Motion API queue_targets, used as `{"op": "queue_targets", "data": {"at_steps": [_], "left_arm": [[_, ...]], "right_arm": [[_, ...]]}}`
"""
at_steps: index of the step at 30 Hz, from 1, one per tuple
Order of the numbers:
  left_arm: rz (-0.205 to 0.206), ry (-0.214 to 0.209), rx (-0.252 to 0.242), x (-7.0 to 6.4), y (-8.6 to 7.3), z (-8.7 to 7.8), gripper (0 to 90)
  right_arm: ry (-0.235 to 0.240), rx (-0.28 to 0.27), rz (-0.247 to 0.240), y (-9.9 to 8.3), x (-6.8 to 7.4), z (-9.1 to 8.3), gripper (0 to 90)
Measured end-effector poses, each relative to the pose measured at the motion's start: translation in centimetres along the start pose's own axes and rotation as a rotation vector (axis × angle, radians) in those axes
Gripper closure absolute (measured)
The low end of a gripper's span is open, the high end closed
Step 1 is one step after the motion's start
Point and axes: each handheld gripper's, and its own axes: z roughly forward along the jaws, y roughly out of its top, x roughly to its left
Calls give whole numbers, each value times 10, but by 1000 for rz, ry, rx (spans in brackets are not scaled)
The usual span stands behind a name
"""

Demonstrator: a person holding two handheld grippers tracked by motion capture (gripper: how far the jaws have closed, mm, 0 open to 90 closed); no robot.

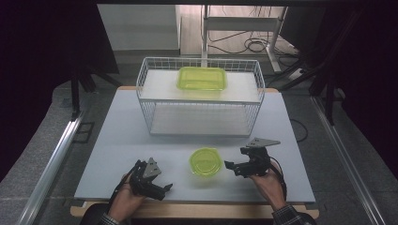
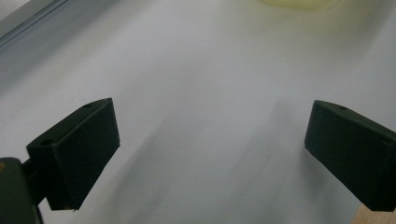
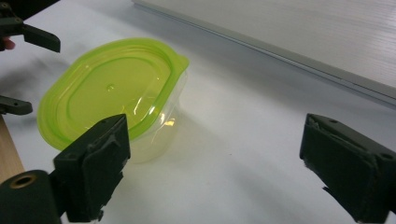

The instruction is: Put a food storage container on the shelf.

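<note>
Left gripper (image 1: 165,188) at 7 o'clock on the table (image 1: 112,140), jaws wide, nothing held. Right gripper (image 1: 228,165) at 5 o'clock, also wide and empty. Round green-lidded container (image 1: 205,161) sits between them; right gripper view shows its clear body. Rectangular green container (image 1: 202,78) at 12 o'clock atop the wire basket (image 1: 145,101).

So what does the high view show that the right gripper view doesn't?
High view alone: the wire basket with a rectangular green container on its upper shelf, and both forearms. Right gripper view alone: the right gripper seen along its own open jaws, and the clear body under the lid. Both: the round green-lidded container on the white table, and the left gripper beyond it.
</note>
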Motion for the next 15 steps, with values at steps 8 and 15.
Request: {"op": "queue_targets", "data": {"at_steps": [8, 15], "left_arm": [[5, -3, 3, -1, 0, 1, 31], [18, -5, 13, -2, 0, 2, 31]], "right_arm": [[-25, -2, 1, 2, 3, 2, 24], [-27, 3, 4, 4, 5, 5, 21]]}}
